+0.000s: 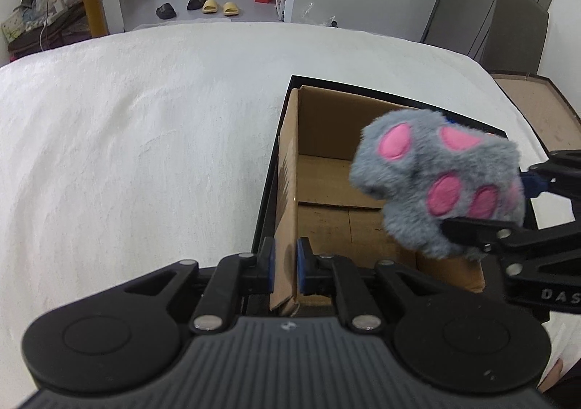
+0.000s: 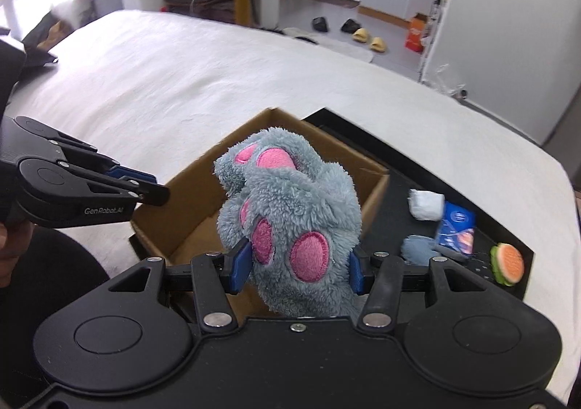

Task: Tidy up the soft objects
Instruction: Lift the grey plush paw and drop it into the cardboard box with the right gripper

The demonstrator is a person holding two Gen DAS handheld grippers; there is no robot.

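The cardboard box (image 1: 326, 191) appears empty, so little of the sorting is judged done. A grey plush paw (image 2: 290, 213) is clamped between the right tongs (image 2: 296, 264) and held above the box opening. One box wall is pinched by the nearly closed left tongs (image 1: 286, 264). A white pouch (image 2: 425, 204), a blue packet (image 2: 455, 227) and a burger toy (image 2: 507, 264) are left on the black tray (image 2: 399, 220). Open bed (image 1: 145, 136) lies all round.

White bed (image 1: 145, 140) under black tray (image 2: 410, 162)
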